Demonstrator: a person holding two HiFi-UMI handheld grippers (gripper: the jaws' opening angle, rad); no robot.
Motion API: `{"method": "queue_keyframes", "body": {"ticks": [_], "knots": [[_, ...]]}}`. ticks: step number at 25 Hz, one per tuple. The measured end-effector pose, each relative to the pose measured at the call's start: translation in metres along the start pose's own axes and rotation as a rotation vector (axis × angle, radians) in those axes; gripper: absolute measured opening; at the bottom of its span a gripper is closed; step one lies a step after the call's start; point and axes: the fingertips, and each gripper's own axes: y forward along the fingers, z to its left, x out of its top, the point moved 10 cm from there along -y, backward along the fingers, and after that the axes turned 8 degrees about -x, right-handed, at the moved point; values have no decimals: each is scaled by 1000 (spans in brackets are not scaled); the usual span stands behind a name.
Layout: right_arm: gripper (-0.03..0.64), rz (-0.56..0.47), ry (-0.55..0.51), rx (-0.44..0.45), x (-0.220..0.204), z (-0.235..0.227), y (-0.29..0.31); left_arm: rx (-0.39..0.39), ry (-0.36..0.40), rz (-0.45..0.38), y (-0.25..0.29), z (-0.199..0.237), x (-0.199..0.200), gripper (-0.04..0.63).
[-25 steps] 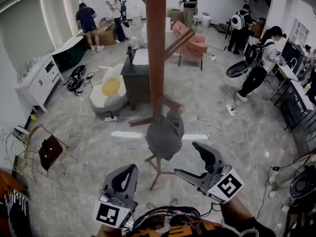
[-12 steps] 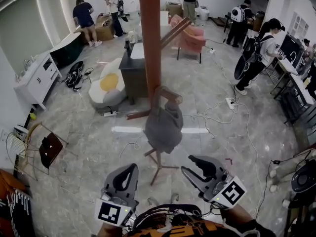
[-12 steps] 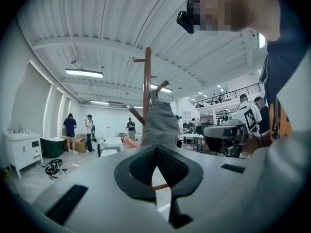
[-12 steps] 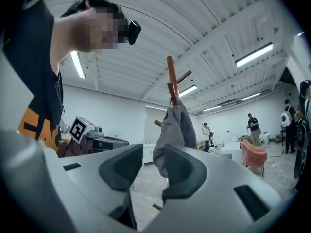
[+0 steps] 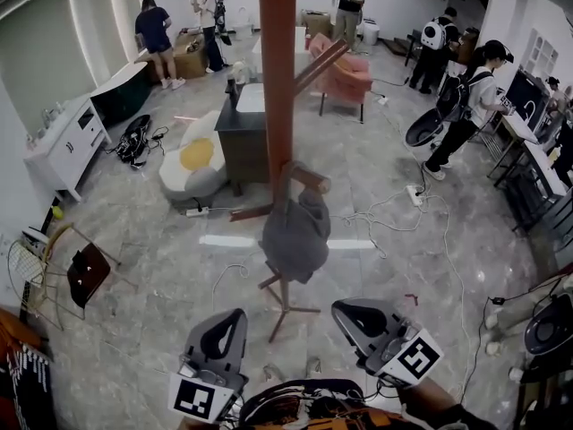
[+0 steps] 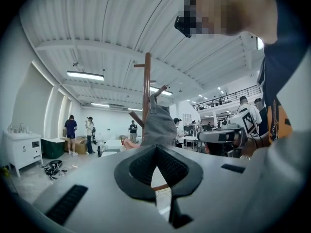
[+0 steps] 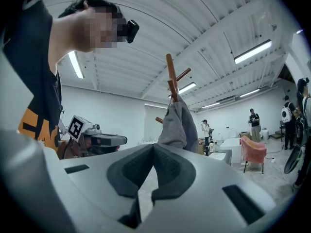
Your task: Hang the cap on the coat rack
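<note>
Cap (image 5: 295,236) on coat rack (image 5: 278,79) peg, limp — rack top cropped

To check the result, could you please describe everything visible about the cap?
The cap is grey, soft fabric by its look, and hangs limp from a short angled peg of the brown wooden coat rack, draping down beside the pole. Only the rack appears to touch it.
</note>
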Motion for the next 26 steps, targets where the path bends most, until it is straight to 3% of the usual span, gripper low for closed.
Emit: {"method": "queue_keyframes", "body": {"ticks": [8, 19, 26], "knots": [[14, 37, -4, -40, 4, -8, 4, -34, 15, -9, 7, -7, 3, 23], [14, 51, -34, -17, 1, -20, 5, -34, 34, -3, 15, -12, 6, 23], [14, 33, 11, -43, 8, -27, 0, -52, 58, 1, 26, -19, 9, 23]]}}
